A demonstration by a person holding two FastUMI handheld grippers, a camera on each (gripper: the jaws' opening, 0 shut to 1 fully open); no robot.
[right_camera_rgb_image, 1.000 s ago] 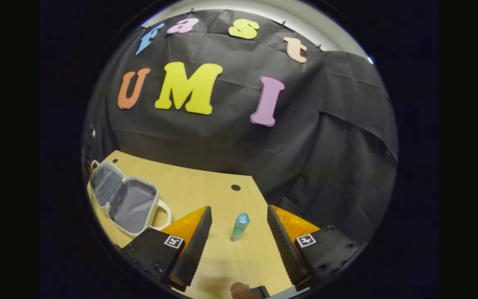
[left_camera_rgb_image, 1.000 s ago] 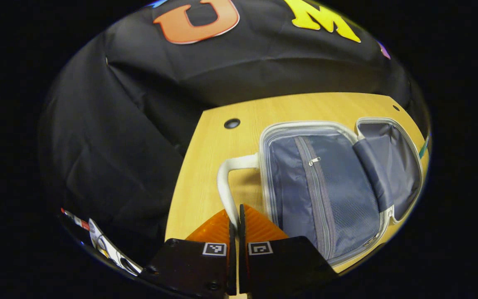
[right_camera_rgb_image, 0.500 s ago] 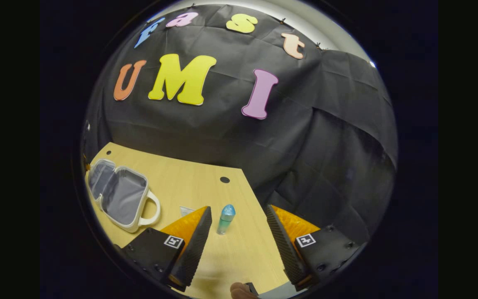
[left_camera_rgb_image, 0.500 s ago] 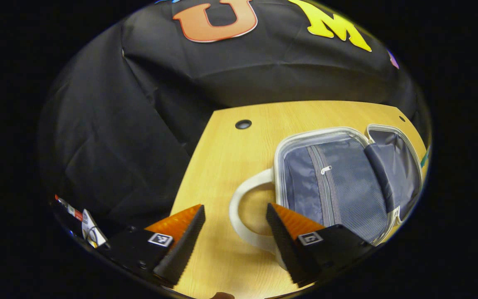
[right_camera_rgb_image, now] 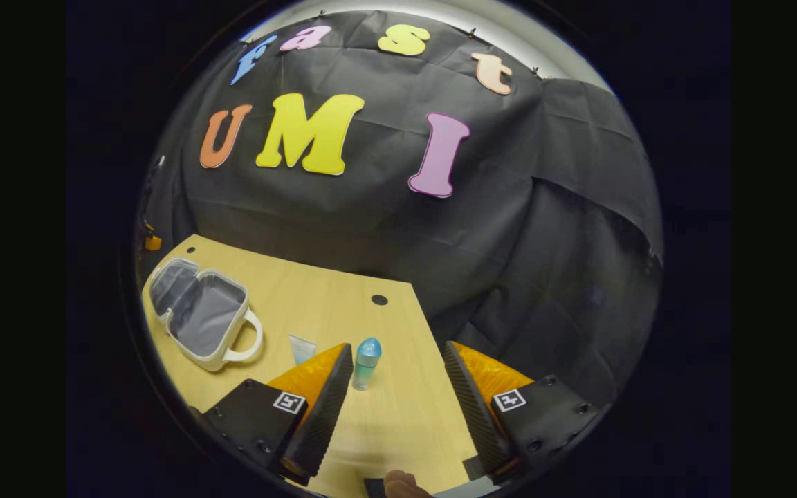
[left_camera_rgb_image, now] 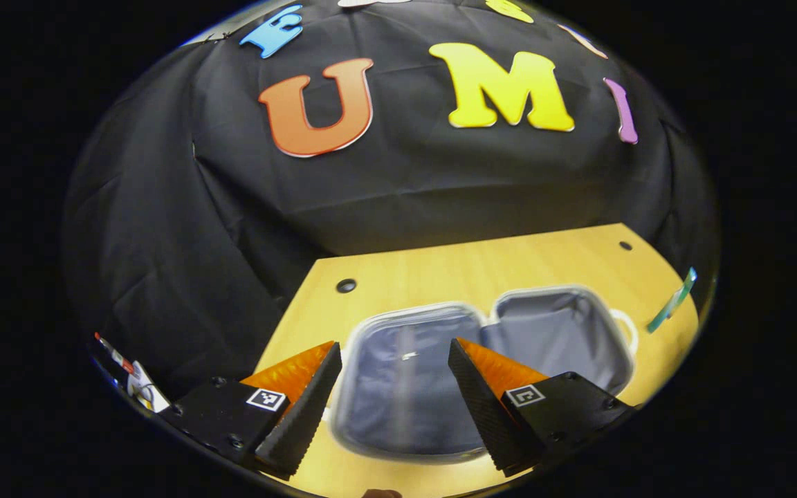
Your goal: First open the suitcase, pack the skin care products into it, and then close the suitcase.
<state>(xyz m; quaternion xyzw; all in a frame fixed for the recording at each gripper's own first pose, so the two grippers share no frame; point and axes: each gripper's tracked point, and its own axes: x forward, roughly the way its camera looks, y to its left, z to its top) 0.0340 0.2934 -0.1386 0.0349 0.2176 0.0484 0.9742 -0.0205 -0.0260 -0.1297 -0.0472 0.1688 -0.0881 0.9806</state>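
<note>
The small white suitcase (left_camera_rgb_image: 551,332) lies open on the wooden table (left_camera_rgb_image: 454,270), both grey-lined halves facing up, one half with a zip pocket. My left gripper (left_camera_rgb_image: 391,377) hangs open above its near half, nothing between the fingers. In the right gripper view the suitcase (right_camera_rgb_image: 198,311) lies at the left with its white handle (right_camera_rgb_image: 250,339) toward me. A blue-capped bottle (right_camera_rgb_image: 365,363) stands just ahead of my right gripper (right_camera_rgb_image: 395,384), close to its left finger. That gripper is open and empty. The end of a pale tube (right_camera_rgb_image: 301,346) shows behind the left finger.
A teal tube (left_camera_rgb_image: 672,310) lies near the table's right edge in the left gripper view. Round cable holes (right_camera_rgb_image: 379,299) sit near the table's back corners. Black cloth hangs behind the table. A fingertip (right_camera_rgb_image: 402,482) shows at the bottom of the right gripper view.
My left gripper let go of the suitcase handle, opened, then drew back and swung toward the wall. The right gripper shifted slightly, so the bottle now sits nearer its left finger.
</note>
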